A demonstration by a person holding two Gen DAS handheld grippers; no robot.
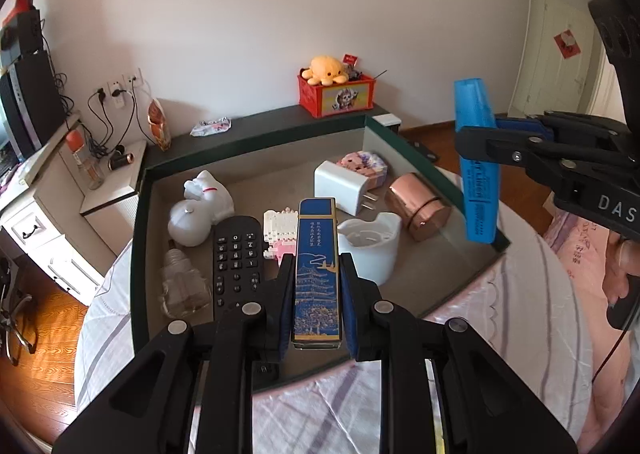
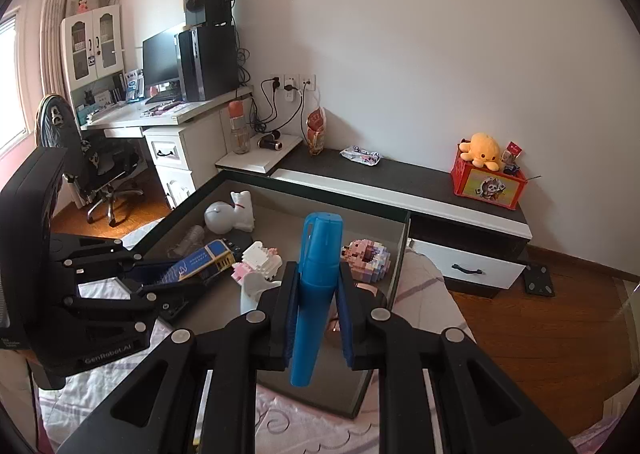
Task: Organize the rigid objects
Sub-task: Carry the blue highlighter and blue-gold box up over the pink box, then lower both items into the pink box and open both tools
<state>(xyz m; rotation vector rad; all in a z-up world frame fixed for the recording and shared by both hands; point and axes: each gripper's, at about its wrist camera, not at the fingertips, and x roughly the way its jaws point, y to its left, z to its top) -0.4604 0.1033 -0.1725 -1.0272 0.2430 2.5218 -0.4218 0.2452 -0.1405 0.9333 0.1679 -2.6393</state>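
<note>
Both loads hang above the open box (image 1: 404, 158) on the bed — the left hand-held gripper (image 1: 318, 294) clamps the blue tin (image 1: 318, 266) lengthwise along its fingers, the right hand-held gripper (image 2: 316, 306) pinches the blue marker (image 2: 316, 286) upright over the box's near edge.

Both fisheye views are evenly lit by soft daylight, which in the right wrist view enters from a window (image 2: 12, 78) at the far left edge. Straight lines bow strongly toward the dark, rounded corners. Focus is sharp throughout, shadows are faint, and a pale sheen lies on the wooden floor (image 2: 532, 338).
</note>
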